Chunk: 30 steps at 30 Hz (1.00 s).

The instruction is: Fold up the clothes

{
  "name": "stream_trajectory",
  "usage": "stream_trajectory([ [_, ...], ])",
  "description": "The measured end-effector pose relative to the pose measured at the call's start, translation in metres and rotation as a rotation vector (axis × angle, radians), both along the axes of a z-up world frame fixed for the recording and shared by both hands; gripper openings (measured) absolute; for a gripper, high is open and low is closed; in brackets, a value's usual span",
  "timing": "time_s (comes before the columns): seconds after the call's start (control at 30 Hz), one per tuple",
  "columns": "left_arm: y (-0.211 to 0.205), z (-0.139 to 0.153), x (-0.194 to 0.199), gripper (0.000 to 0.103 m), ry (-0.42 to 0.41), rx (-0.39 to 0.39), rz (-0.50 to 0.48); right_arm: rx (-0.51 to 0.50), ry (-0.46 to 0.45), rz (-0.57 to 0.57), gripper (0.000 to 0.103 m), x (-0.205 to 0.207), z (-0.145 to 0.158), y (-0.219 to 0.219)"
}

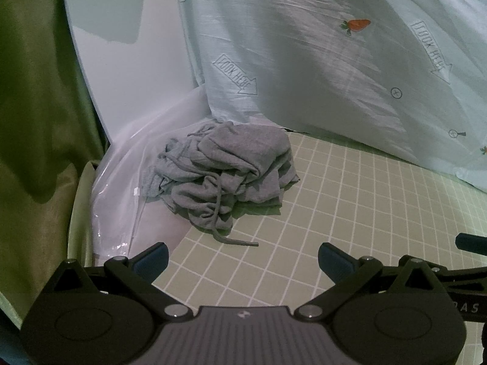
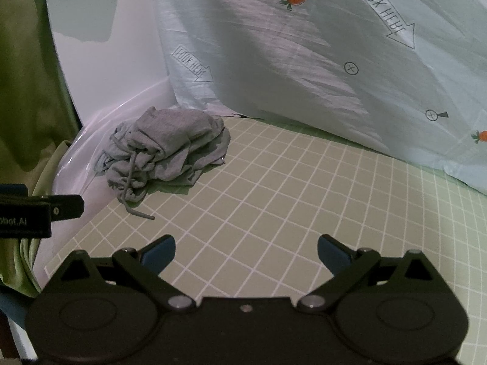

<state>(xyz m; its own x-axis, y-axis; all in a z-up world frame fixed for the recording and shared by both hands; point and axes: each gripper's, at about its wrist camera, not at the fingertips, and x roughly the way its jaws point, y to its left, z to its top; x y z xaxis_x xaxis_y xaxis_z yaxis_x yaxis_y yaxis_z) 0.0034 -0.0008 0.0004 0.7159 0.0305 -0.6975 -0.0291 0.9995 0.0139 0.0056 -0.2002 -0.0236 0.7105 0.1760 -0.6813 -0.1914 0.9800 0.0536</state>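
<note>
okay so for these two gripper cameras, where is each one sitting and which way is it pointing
Left wrist: sits behind the open left gripper, looking forward and down at the crumpled grey garment on the grid mat; the right gripper's fingertip pokes in at the right edge.
Right wrist: sits behind the open right gripper, facing the same way from further right; the left gripper's side shows at the left edge.
Shared: the garment, its drawstring, the mat and the carrot-print sheet.

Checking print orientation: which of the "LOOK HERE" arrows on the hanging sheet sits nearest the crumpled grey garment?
The lower-left "LOOK HERE" arrow on the pale blue printed sheet, just above the crumpled grey drawstring garment; the other arrow sits far right.
</note>
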Motion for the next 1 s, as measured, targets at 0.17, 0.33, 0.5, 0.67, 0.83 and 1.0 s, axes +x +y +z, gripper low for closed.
stream_trajectory([
  [0.17,0.0006,-0.0004,0.0004,0.103,0.002,-0.001,-0.007,0.0,0.002,-0.006,0.101,0.0006,-0.0002,0.0013],
  [0.33,0.0024,-0.0012,0.0012,0.103,0.005,-0.004,-0.007,0.0,0.001,-0.008,0.101,-0.0001,-0.0001,0.0024],
  [0.5,0.0014,-0.0022,-0.0003,0.103,0.005,-0.004,-0.003,0.0,0.001,-0.006,0.101,0.0004,-0.0001,0.001],
  [0.67,0.0006,-0.0025,-0.0016,0.103,0.008,-0.003,-0.006,0.002,0.0,-0.01,0.101,-0.0005,-0.0007,0.0003],
  [0.83,0.0019,-0.0029,-0.0008,0.103,0.013,-0.004,-0.004,0.003,0.003,-0.01,0.101,0.0008,-0.0001,0.0002],
  [1.0,0.0026,-0.0061,-0.0007,0.103,0.026,-0.012,0.001,0.003,0.006,-0.008,0.101,0.0019,-0.0003,-0.0004],
])
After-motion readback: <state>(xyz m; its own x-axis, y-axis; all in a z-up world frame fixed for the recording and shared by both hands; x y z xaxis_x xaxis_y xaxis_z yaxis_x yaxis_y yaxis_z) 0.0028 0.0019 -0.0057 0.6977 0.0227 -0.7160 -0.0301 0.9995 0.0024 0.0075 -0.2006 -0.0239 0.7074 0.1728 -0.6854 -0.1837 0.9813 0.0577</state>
